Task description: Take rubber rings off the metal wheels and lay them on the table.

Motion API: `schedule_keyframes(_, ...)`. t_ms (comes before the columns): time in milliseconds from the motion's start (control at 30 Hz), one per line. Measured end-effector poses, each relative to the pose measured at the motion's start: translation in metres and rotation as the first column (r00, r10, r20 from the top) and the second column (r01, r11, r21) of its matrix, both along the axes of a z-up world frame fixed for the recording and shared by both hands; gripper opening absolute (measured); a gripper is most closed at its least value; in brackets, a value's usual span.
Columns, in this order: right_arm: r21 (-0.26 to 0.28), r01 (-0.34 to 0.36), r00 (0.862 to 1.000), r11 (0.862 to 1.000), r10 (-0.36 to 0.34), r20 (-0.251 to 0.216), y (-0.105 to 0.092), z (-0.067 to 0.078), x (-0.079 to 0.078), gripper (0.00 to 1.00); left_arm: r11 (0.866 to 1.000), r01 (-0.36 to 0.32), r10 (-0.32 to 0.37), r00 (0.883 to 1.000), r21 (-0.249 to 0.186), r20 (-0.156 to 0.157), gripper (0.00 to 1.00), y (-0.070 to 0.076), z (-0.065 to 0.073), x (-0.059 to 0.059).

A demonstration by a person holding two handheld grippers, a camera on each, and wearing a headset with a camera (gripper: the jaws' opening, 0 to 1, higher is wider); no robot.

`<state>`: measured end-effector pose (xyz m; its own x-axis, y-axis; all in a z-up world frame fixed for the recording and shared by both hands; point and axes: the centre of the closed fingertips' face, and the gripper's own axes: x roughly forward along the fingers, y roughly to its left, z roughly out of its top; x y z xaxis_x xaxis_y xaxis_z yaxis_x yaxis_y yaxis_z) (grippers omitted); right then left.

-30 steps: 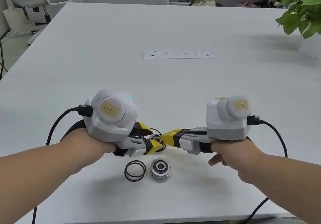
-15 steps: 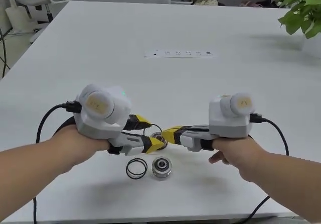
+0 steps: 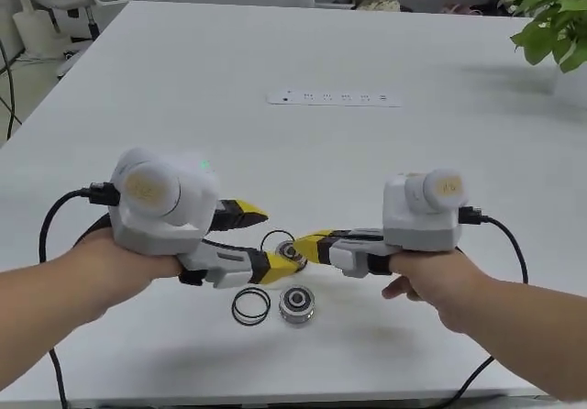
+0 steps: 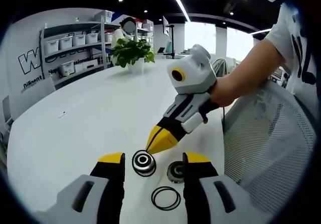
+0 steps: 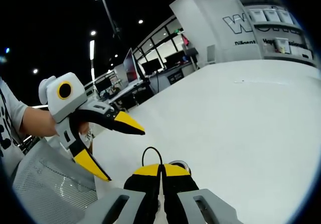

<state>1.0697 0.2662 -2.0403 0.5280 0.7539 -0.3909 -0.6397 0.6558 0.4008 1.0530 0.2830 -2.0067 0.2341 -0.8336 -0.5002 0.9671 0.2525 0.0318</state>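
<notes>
Right now my right gripper [image 5: 161,169] is clamped shut on a metal wheel [image 4: 144,163], its rubber ring [image 5: 152,156] looping half off; my left gripper [image 3: 258,239] gapes wide just beside it. If I pinch only thin rubber (slippery stuff), it may snap back or twist the wheel loose.

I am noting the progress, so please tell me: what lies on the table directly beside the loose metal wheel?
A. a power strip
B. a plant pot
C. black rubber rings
C: the black rubber rings lie flat on the table right next to the loose metal wheel, while the other wheel is at the tips of the right gripper.
</notes>
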Motion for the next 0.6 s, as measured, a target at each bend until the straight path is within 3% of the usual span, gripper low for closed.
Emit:
schedule_keyframes(333, 0.004, -0.016, 1.0, 1.0, 0.016, 0.0, 0.004, 0.003, -0.004, 0.0, 1.0, 0.003, -0.003, 1.0, -0.011, 0.019, 0.52, 0.01, 0.008, -0.009)
schedule_keyframes(600, -0.005, -0.036, 0.999, 0.999, 0.036, 0.008, 0.008, 0.004, -0.007, 0.0, 0.999, -0.012, 0.013, 1.0, -0.032, 0.006, 0.57, 0.019, 0.013, -0.015)
